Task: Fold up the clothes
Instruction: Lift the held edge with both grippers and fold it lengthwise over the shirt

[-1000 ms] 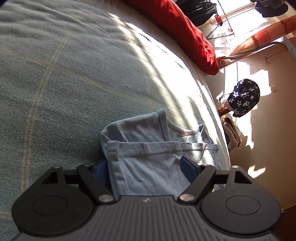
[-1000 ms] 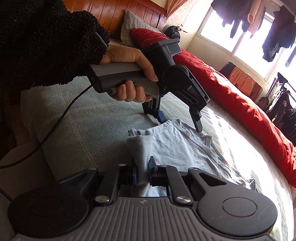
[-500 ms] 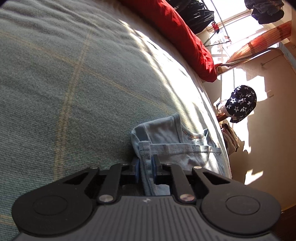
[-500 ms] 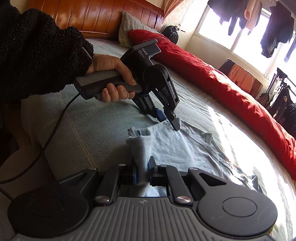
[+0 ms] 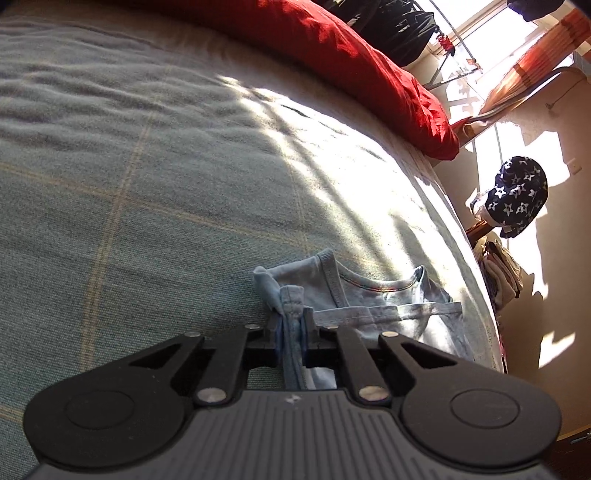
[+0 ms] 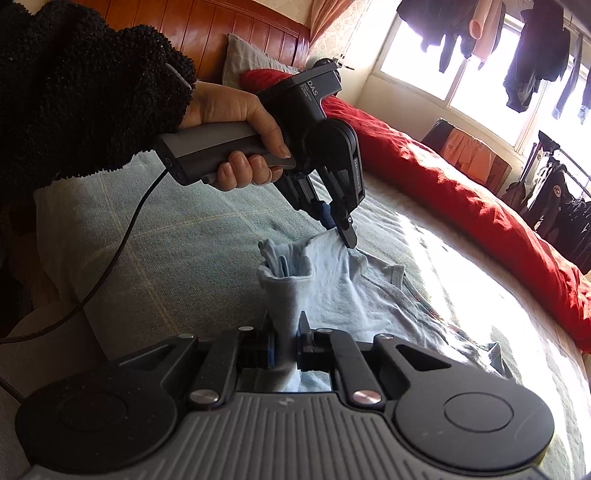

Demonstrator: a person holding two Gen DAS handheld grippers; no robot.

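Observation:
A light blue t-shirt [image 5: 384, 310] lies partly folded on the grey-green bed cover [image 5: 147, 184], near the bed's edge. My left gripper [image 5: 291, 328] is shut on a bunched edge of the t-shirt. In the right wrist view the left gripper [image 6: 338, 227] pinches the shirt's far corner and lifts it. My right gripper [image 6: 286, 345] is shut on the near corner of the t-shirt [image 6: 332, 280], which rises in a fold between the two grippers. The collar lies flat toward the sunlit side.
A red duvet [image 6: 480, 192] runs along the far side of the bed, with a grey pillow [image 6: 243, 59] and wooden headboard [image 6: 207, 26]. A star-patterned dark cap [image 5: 517, 195] sits beside the bed. Clothes hang at the window [image 6: 524, 55]. A cable [image 6: 110, 266] trails from the left gripper.
The left gripper went from open around the shirt's edge to shut on it, then lifted that corner. The right gripper kept its hold and the shirt edge rose between them.

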